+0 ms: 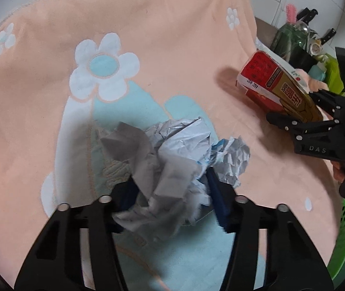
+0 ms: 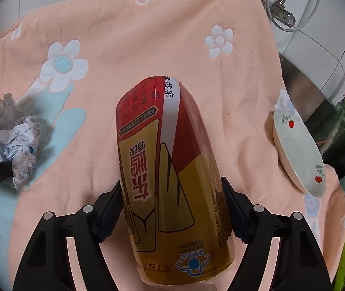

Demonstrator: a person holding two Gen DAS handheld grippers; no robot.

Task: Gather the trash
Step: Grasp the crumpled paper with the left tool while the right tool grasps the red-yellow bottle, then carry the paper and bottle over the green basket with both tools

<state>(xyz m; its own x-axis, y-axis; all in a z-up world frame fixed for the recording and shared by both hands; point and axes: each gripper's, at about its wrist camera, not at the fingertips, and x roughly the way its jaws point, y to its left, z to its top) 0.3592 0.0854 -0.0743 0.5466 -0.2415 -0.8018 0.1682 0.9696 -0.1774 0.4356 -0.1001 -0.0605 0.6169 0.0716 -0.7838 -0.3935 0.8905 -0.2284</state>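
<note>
Step in hand: grasp, both hands at once. Landmark was the big white flower [image 1: 104, 65] on the peach towel [image 1: 172, 48] covering the table.

Left claw [image 1: 170, 201] was half shut around the paper wad [image 1: 172, 155], which lay just below and right of the flower, on the towel's blue patch. Both blue pads [image 1: 214, 194] touched the crumpled paper; grip looked made, though soft paper gives, so firmness was a guess. Whether the wad was off the towel yet could not be told.

Right claw [image 2: 172, 208] stood wide, clamped on the carton [image 2: 167, 169], red and gold, seen well right of the flower in the left view. Pads pressed both side faces near its lower half; the far end pointed away, tilted up. It appeared held, probably clear of the towel.

A plate [image 2: 296, 150] leaned at the towel's right edge, farther from the flower than the carton. A green basket [image 1: 344, 237] showed past that edge, lower down, probably the bin.

Next move as judged: lift both loads straight up, then carry right toward the basket, keeping the carton clear of the plate. Release only once over the opening.
</note>
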